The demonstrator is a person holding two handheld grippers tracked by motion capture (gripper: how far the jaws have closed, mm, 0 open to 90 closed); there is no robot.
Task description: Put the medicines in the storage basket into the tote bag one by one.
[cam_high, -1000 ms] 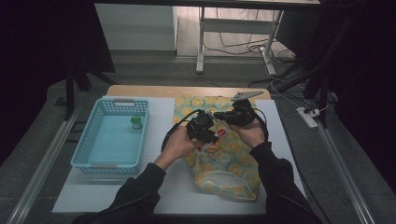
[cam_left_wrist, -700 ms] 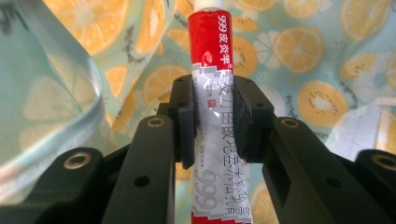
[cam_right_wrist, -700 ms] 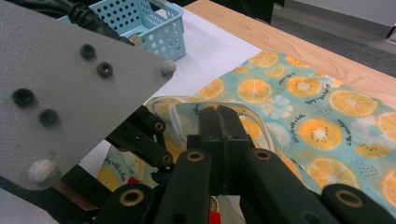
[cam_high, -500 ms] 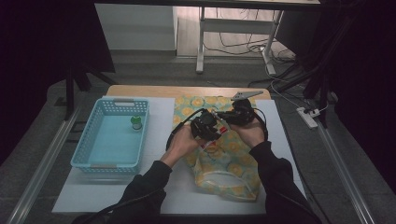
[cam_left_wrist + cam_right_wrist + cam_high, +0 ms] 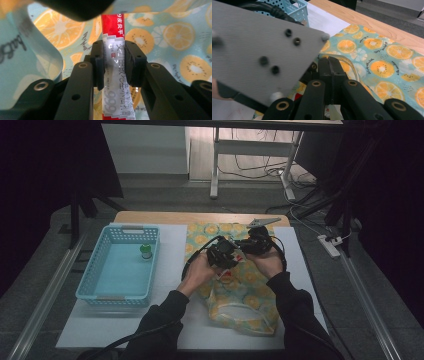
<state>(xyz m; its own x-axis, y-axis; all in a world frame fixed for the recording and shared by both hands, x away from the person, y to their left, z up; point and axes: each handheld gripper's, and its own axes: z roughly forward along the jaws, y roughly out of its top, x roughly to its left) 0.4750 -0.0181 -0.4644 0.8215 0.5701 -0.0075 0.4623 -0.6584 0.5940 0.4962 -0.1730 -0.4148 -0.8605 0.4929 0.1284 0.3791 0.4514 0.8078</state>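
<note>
A fruit-patterned bag (image 5: 245,305) lies on the white mat, its mouth toward the person. My left gripper (image 5: 222,256) hovers over the bag's middle, shut on a narrow red-and-white box (image 5: 112,100) printed "999"; its pads (image 5: 98,65) press both long sides. The box's end (image 5: 226,275) pokes out below that hand. Just to its right, my right gripper (image 5: 255,245) has its jaws pressed together (image 5: 329,61) on the bag's edge, with a pale strap (image 5: 353,68) curving past the tips. The bag's teal strap (image 5: 22,42) hangs to the left of the box.
A light blue basket (image 5: 90,285) stands on the left of the mat with a small green-capped item (image 5: 145,251) inside. The left gripper's grey plate (image 5: 257,45) blocks much of the right gripper view. The wooden table edge (image 5: 200,217) runs behind the bag.
My left gripper has shifted a little to the right and lower with the box, closer to the right gripper. The right gripper has stayed put.
</note>
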